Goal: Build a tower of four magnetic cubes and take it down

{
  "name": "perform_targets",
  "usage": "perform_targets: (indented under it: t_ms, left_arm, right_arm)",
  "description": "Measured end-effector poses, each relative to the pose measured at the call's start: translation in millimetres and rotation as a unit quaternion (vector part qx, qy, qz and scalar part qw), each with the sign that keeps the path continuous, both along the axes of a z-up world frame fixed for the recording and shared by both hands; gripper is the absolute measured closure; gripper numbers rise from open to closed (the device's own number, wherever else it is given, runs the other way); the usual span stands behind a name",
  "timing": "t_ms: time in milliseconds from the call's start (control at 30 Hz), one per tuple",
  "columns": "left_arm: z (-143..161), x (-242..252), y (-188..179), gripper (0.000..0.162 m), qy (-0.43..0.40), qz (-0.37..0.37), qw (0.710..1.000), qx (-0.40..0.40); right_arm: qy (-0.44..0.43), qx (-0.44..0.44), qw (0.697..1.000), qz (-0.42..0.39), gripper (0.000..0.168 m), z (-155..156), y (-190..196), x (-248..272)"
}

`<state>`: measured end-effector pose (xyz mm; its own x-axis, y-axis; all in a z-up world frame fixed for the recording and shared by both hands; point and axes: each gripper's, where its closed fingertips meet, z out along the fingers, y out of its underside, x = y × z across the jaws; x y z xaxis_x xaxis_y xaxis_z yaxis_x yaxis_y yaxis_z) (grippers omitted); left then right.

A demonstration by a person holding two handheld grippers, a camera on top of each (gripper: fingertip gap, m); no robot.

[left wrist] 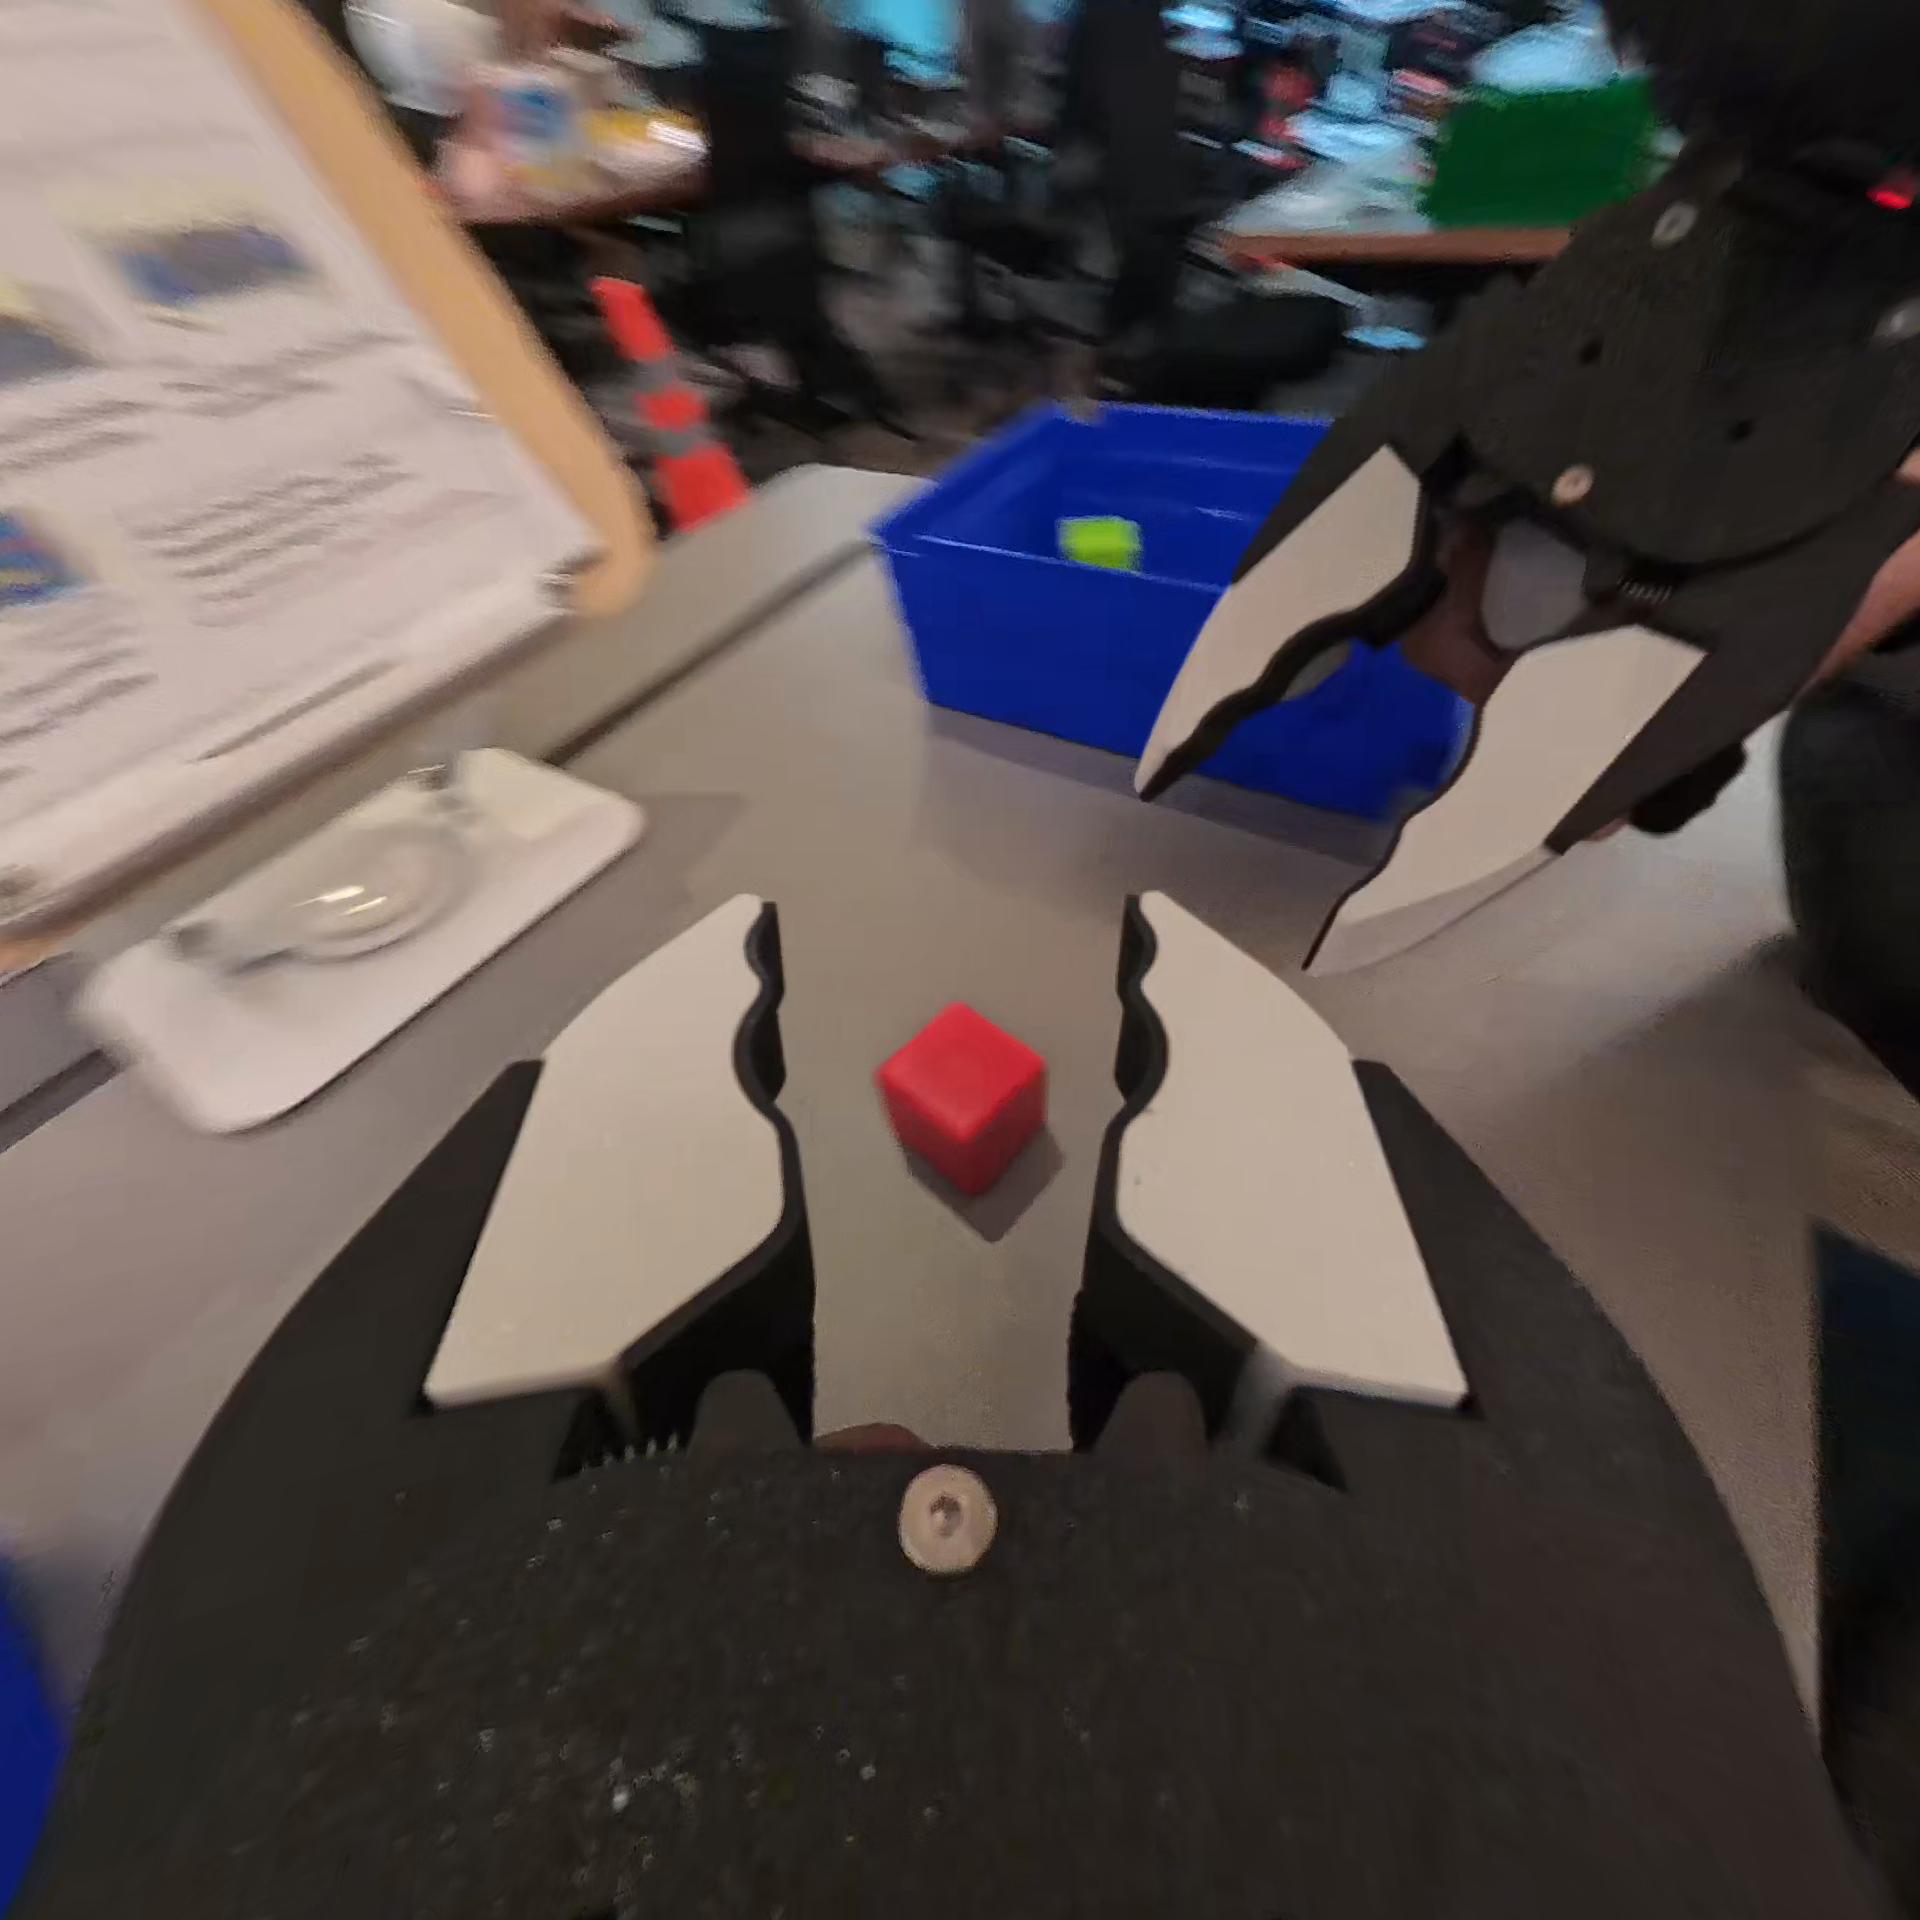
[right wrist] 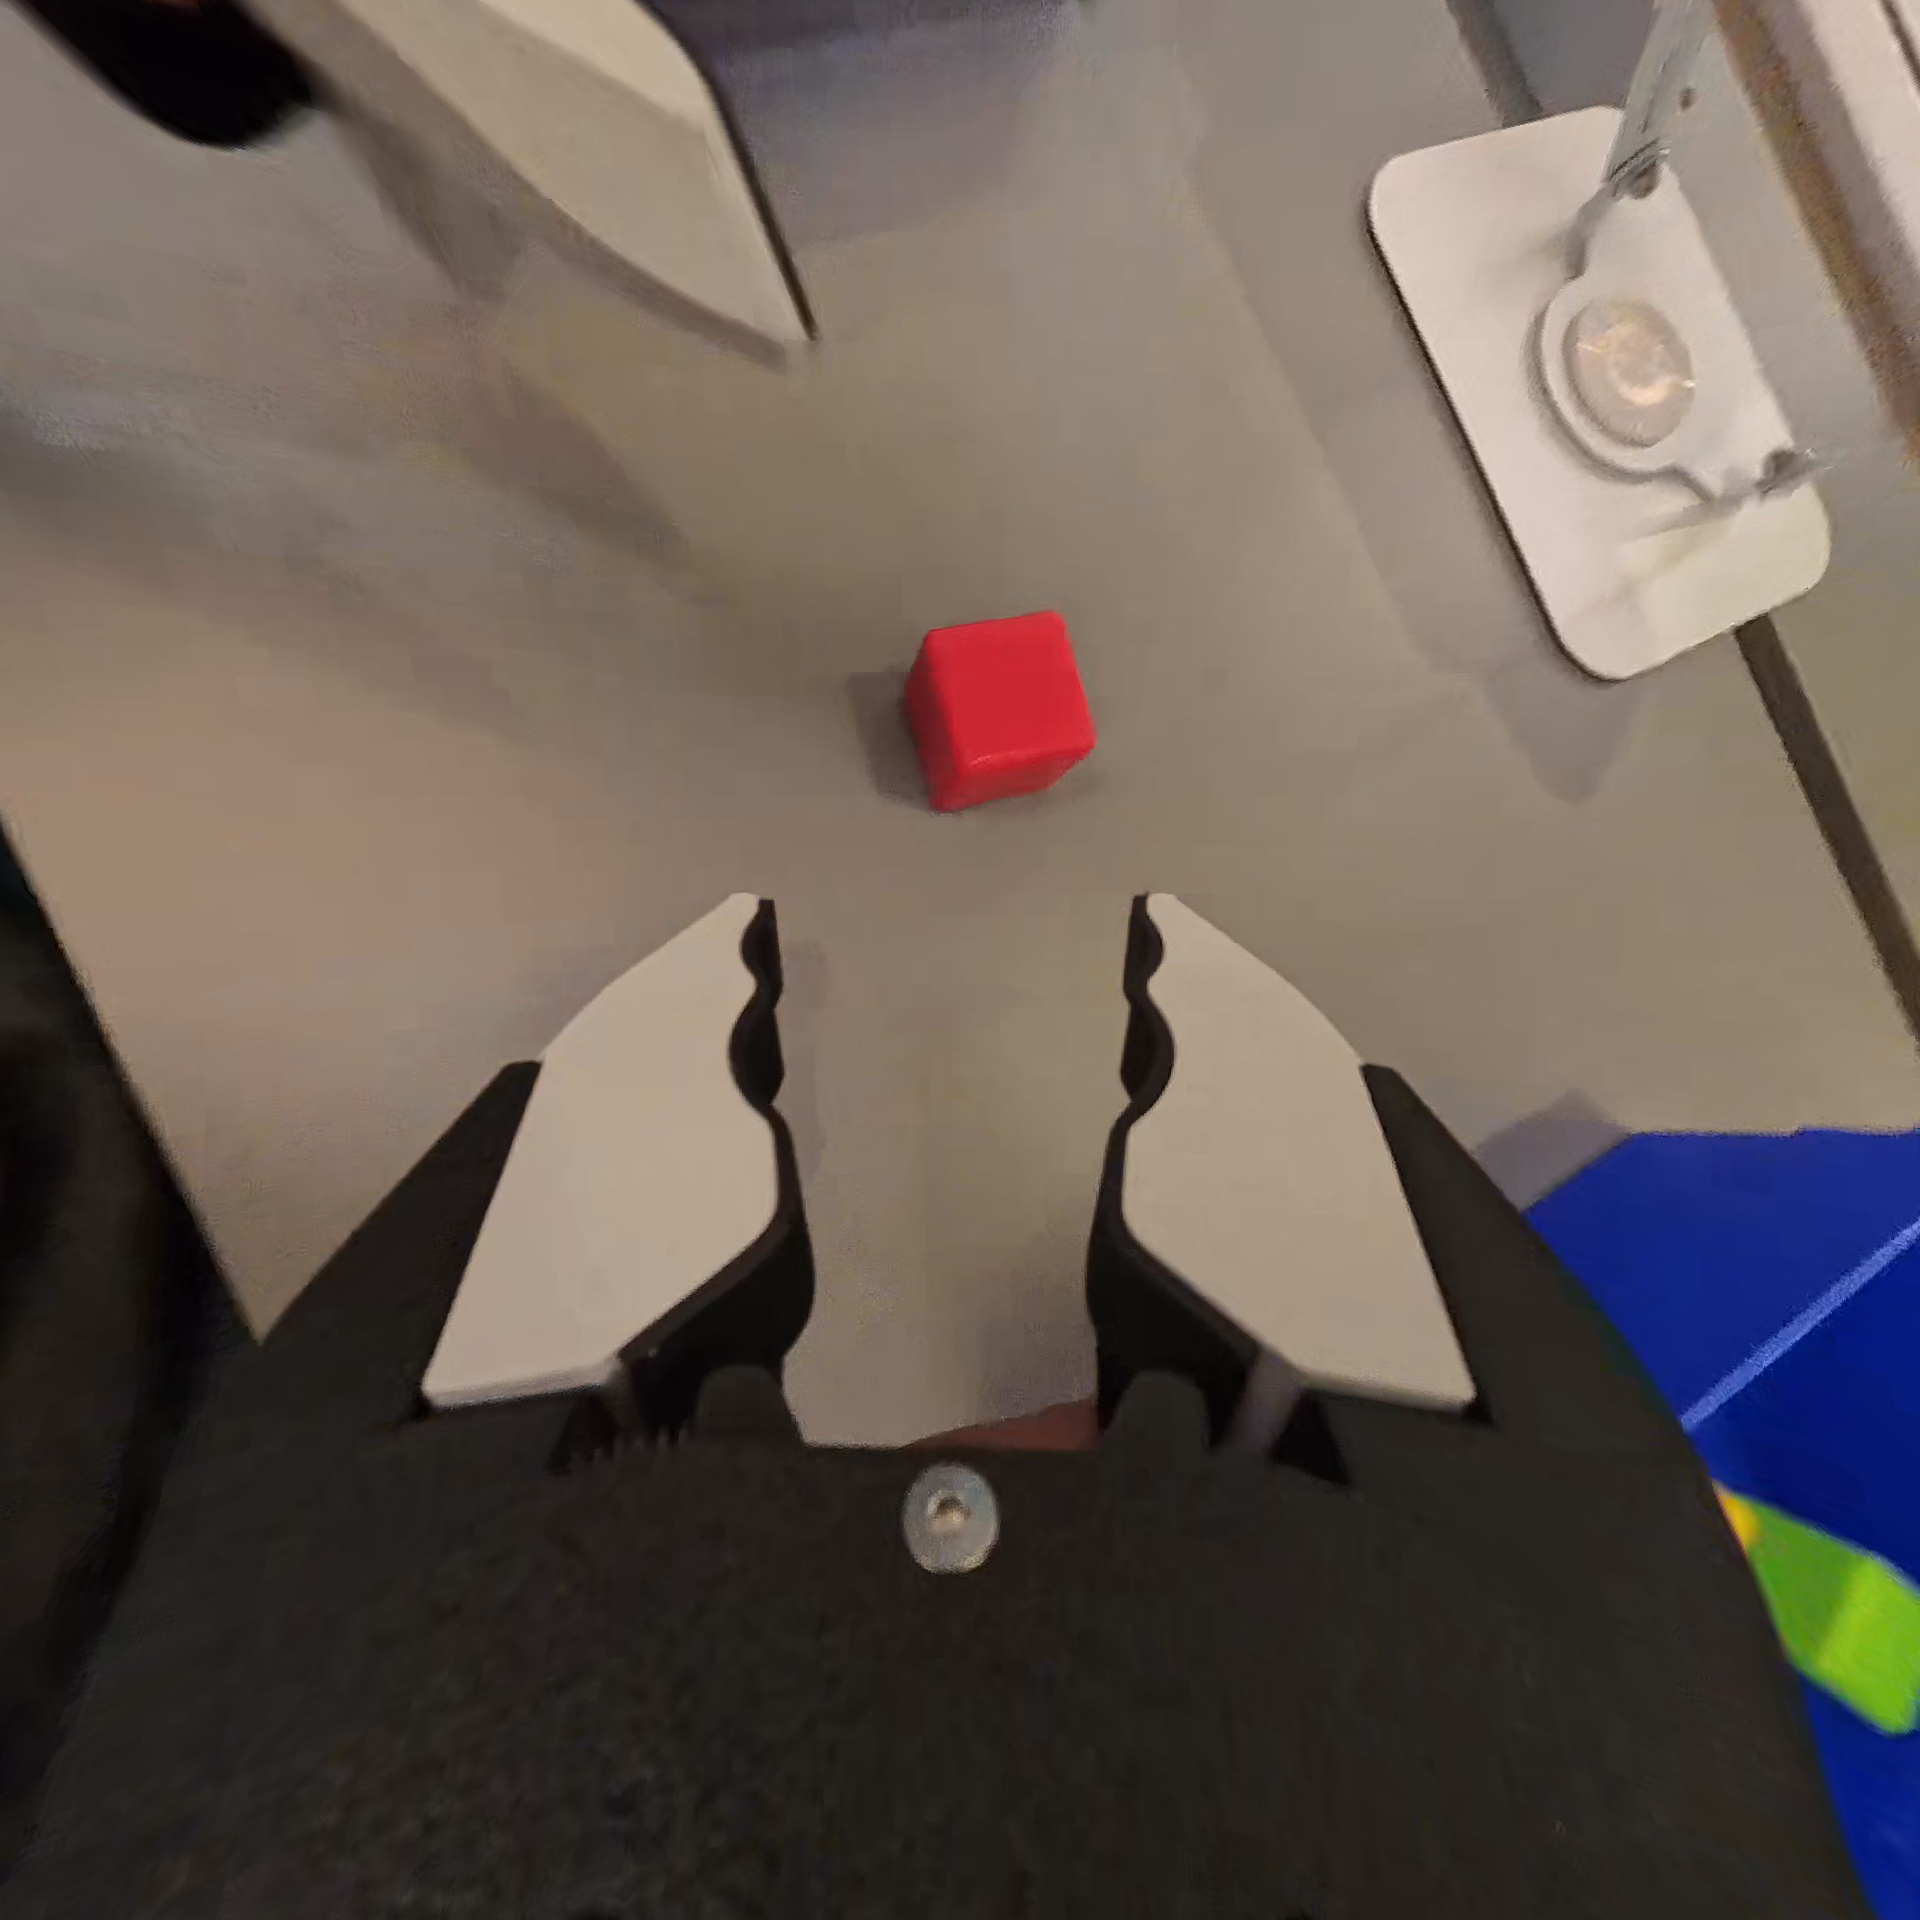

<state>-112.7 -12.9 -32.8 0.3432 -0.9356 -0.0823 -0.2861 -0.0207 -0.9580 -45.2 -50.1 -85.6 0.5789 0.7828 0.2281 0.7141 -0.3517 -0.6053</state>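
Grey and bare in the middle, our table (left wrist: pixel 883 727) sits at the near edge of a busy, blurred room with an orange cone (left wrist: pixel 665 405) on the floor beyond it. We see 1 red cube (left wrist: pixel 961 1096) resting alone on the tabletop, turned so a corner faces the left wrist camera. Our left gripper (left wrist: pixel 945 925) hangs over it with its fingers spread wide and nothing between them; the cube shows in the gap between the 2 fingers, touching neither. Our right gripper (right wrist: pixel 951 914) is likewise spread wide and empty, its tips pointing down at the table just short of the cube, which lies ahead of them and apart. From the left wrist view we see that right gripper coming in from the upper right, in front of a blue bin (left wrist: pixel 1049 634). Inside the bin lies a green cube (left wrist: pixel 1099 540), which also shows at the lower right corner of the right wrist view. On the far side of the cube from the bin stands a white plate-like base (right wrist: pixel 1507 343) with a clear round fitting, and above it leans a wood-framed poster board (left wrist: pixel 260 416).
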Motion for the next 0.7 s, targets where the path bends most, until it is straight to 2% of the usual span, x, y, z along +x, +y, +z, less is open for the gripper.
perform_targets:
  t_ms: [100, 233, 333, 433, 533, 633, 700]
  left_arm:
    - [1, -41, -10, 0.100, -0.052, 0.109, 0.993, 0.008]
    - [-34, -91, -51, 0.101, -0.092, 0.160, 0.983, -0.010]
    - [-47, -117, -78, 0.105, -0.096, 0.177, 0.979, 0.014]
    - [-35, -125, -92, 0.107, -0.110, 0.173, 0.978, 0.042]
    - [-32, -120, -100, 0.109, -0.142, 0.152, 0.977, 0.047]
    - [-40, -112, -104, 0.109, -0.129, 0.135, 0.981, 0.048]
    - [-40, -112, -104, 0.110, -0.127, 0.133, 0.981, 0.055]
  right_arm:
    - [-0.050, -0.047, 0.997, 0.042, 0.106, -10, 35, -21]
    - [-0.137, -0.099, 0.983, 0.073, 0.104, -52, 64, -34]
    - [-0.169, -0.137, 0.973, 0.078, 0.104, -74, 68, -35]
    - [-0.179, -0.160, 0.968, 0.073, 0.104, -86, 71, -35]
    - [-0.170, -0.180, 0.966, 0.079, 0.119, -93, 70, -43]
    - [-0.196, -0.193, 0.959, 0.068, 0.119, -89, 67, -34]
    - [-0.182, -0.158, 0.968, 0.069, 0.119, -68, 65, -34]
